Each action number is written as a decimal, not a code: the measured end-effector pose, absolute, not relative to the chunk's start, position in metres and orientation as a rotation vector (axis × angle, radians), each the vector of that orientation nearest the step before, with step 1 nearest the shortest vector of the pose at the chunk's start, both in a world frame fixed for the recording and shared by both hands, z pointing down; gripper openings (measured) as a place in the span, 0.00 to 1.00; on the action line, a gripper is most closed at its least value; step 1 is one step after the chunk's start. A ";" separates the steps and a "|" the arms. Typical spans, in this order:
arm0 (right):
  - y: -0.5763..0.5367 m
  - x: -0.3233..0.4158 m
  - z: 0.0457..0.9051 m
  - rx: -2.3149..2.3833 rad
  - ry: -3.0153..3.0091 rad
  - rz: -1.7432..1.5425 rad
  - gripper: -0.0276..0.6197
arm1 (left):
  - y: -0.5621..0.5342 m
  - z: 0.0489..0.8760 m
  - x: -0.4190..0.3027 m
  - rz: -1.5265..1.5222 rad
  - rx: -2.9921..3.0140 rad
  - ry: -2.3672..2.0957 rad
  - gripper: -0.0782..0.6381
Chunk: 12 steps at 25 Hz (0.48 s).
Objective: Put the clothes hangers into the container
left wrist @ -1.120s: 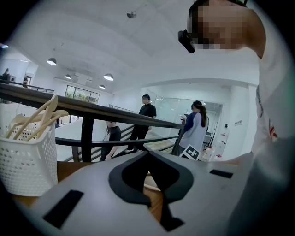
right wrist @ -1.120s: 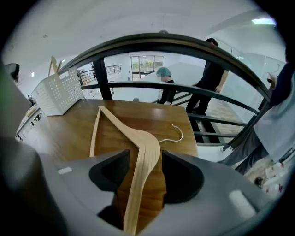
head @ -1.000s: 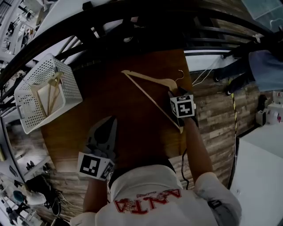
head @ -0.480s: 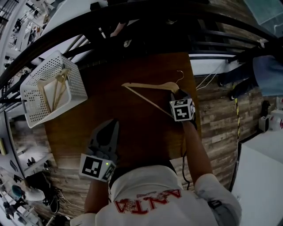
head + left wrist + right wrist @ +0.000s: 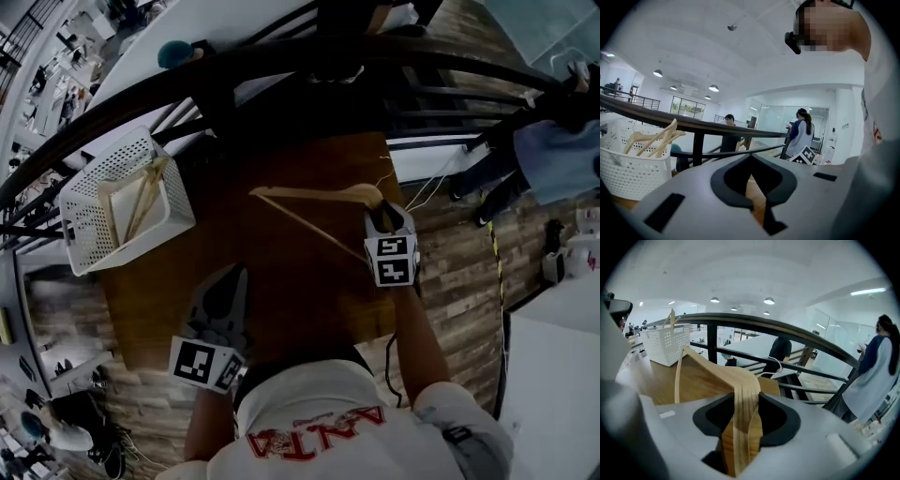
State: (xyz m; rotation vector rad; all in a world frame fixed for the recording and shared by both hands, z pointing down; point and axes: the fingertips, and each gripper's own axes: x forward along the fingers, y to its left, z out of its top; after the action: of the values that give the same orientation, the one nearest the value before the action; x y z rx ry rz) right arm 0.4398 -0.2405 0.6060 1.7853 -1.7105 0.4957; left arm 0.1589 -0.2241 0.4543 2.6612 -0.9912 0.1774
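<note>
Your right gripper [image 5: 378,214], jaws just closing, clamps a hanger [image 5: 314,194] over the surface [image 5: 291,281]; left gripper [image 5: 230,277] closed, empty. White basket [image 5: 84,223] holds more hangers [image 5: 141,199].

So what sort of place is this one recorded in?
Probably an open-plan office or lab building: a wooden table stands beside a dark railing, with glass-walled rooms, ceiling downlights and standing people beyond.
</note>
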 end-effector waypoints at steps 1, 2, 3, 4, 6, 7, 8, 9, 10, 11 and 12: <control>-0.240 0.441 0.594 1.800 -1.721 0.470 0.29 | -0.224 0.452 0.160 0.168 2.664 -0.991 0.12; -0.240 0.443 0.582 1.814 -1.731 0.445 0.29 | -0.223 0.449 0.162 0.156 2.665 -0.991 0.12; -0.239 0.443 0.570 1.826 -1.739 0.422 0.29 | -0.223 0.444 0.162 0.140 2.667 -0.994 0.12; -0.238 0.443 0.558 1.837 -1.747 0.400 0.29 | -0.222 0.439 0.162 0.121 2.670 -0.998 0.12; -0.235 0.438 0.533 1.849 -1.765 0.350 0.29 | -0.219 0.429 0.158 0.086 2.678 -1.011 0.12; -0.235 0.433 0.521 1.851 -1.775 0.319 0.29 | -0.218 0.424 0.153 0.069 2.679 -1.023 0.12; -0.235 0.428 0.509 1.850 -1.787 0.285 0.29 | -0.217 0.420 0.147 0.052 2.678 -1.037 0.12; -0.235 0.422 0.498 1.847 -1.797 0.252 0.29 | -0.216 0.416 0.141 0.037 2.675 -1.053 0.12; -0.236 0.417 0.487 1.843 -1.806 0.223 0.29 | -0.215 0.411 0.134 0.021 2.673 -1.067 0.12; -0.237 0.411 0.475 1.839 -1.816 0.198 0.29 | -0.214 0.406 0.128 0.004 2.672 -1.079 0.12; -0.239 0.404 0.464 1.836 -1.829 0.175 0.29 | -0.214 0.400 0.120 -0.012 2.670 -1.089 0.12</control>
State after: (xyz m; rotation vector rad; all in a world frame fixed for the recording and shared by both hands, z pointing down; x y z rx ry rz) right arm 0.4038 -0.2392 0.4638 1.8358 -1.8288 0.1755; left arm 0.1204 -0.2138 0.4002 2.6699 -1.0887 -0.0116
